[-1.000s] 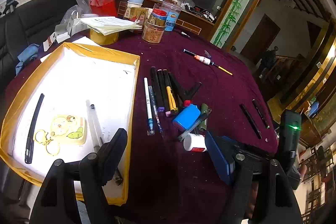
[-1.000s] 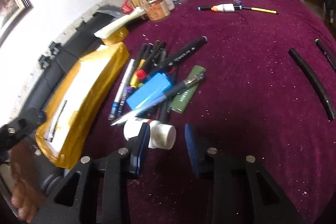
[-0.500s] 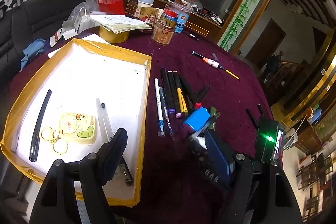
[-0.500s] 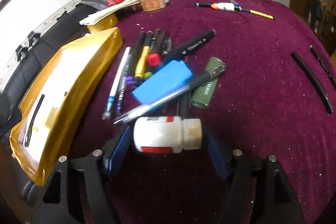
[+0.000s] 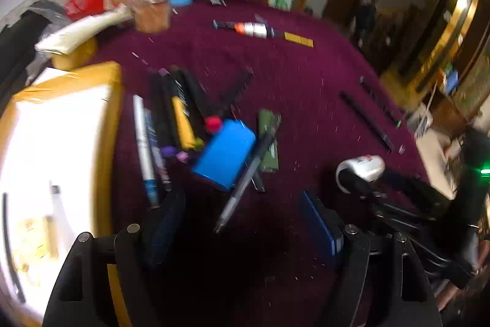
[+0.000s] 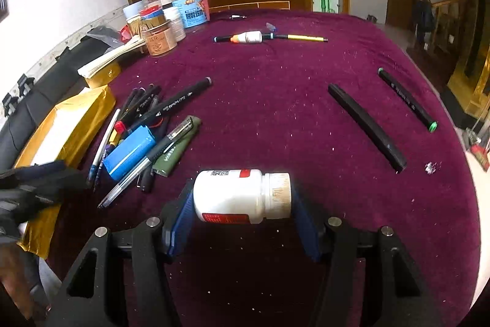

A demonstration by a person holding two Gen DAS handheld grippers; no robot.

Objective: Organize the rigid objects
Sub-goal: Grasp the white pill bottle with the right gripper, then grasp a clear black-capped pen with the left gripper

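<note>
My right gripper is shut on a white pill bottle with a red label, held sideways a little above the purple cloth; it also shows in the left wrist view. My left gripper is open and empty, low over the cloth beside the yellow-rimmed tray. In front of it lies a pile of pens, a blue case and a green lighter. The pile also shows in the right wrist view.
Jars and tins and a paper stack stand at the table's far left. A fishing float lies far centre. Two black sticks lie at the right. The tray holds a keyring and a black stick.
My right gripper has closed on the white bottle, lifted it off the cloth and drawn it back to the right. My left gripper has swung right, from over the tray toward the pens.
</note>
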